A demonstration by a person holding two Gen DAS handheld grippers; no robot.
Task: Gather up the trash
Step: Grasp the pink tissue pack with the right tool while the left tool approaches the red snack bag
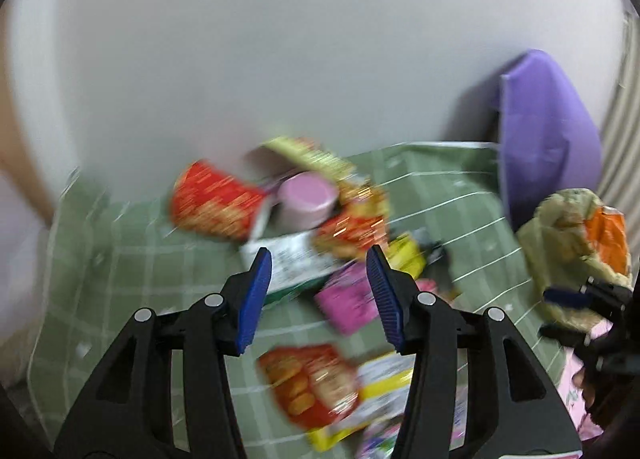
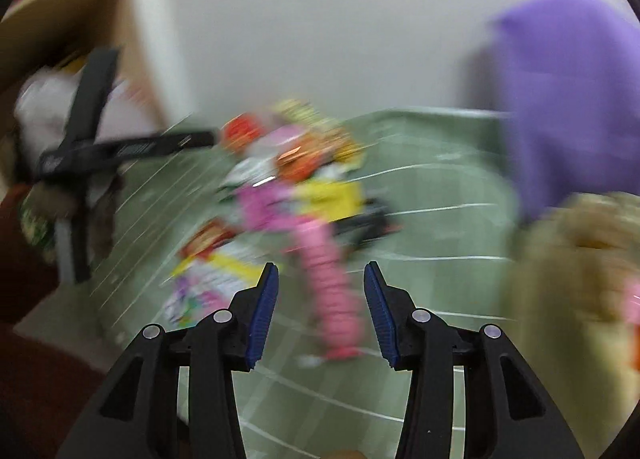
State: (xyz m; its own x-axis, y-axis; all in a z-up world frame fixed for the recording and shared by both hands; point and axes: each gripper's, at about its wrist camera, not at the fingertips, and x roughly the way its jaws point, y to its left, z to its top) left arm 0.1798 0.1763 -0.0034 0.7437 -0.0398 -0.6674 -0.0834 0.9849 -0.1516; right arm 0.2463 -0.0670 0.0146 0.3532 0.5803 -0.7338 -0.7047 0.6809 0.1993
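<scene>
A heap of snack wrappers (image 1: pixel 332 227) lies on a green checked cloth (image 1: pixel 460 195), with a red cup-shaped pack (image 1: pixel 214 205), a pink round tub (image 1: pixel 306 201), a magenta wrapper (image 1: pixel 348 297) and a red-and-yellow pack (image 1: pixel 316 383). My left gripper (image 1: pixel 320 259) is open and empty above the heap. My right gripper (image 2: pixel 320 273) is open and empty over a long pink wrapper (image 2: pixel 330 287); the heap (image 2: pixel 296 167) lies beyond it. A tan bag (image 1: pixel 572 243) holding an orange wrapper stands at the right. Both views are blurred.
A purple bag (image 1: pixel 548 127) leans on the white wall at the back right, also in the right wrist view (image 2: pixel 568 99). The tan bag (image 2: pixel 572 299) fills the right edge there. A wooden shelf (image 2: pixel 68 7) and the other gripper (image 2: pixel 120 151) are at left.
</scene>
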